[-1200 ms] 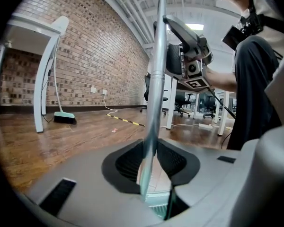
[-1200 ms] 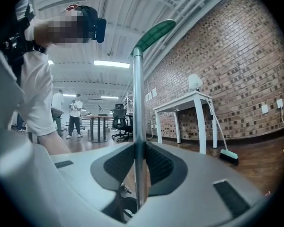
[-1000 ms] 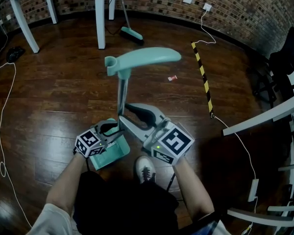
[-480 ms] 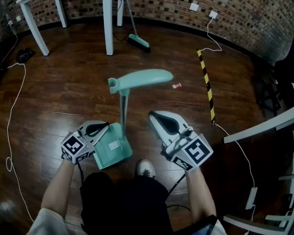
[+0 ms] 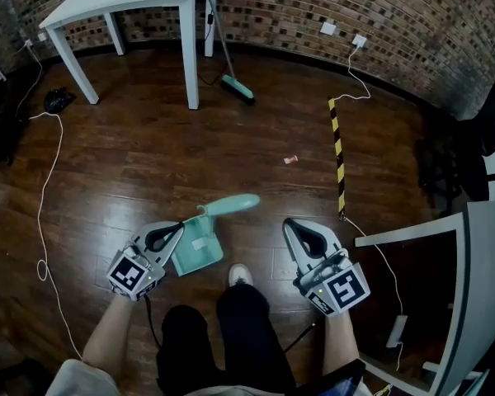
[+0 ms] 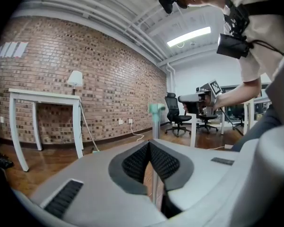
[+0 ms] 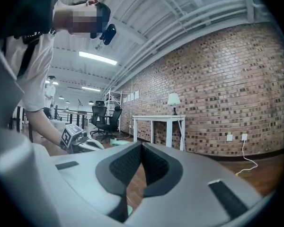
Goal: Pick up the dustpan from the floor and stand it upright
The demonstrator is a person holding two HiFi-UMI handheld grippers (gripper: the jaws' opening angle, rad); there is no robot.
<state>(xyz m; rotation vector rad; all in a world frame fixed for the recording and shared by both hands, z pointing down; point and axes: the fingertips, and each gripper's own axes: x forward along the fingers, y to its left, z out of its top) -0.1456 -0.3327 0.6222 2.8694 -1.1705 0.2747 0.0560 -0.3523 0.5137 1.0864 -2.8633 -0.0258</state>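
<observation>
A person looks down at a dark wood floor. The teal dustpan stands at lower centre of the frame, its pan on the boards and its handle rising toward the upper right. The left gripper is just beside the pan's left edge and the right gripper is well apart to the right. Both have their jaws pressed together with nothing between them. The standing-up looks done, so the care now lies in leaving the dustpan alone. The left gripper should draw off to the left, not across the handle. The shoe just below the pan should not nudge it. A pause to see that it does not tip would be wise.
</observation>
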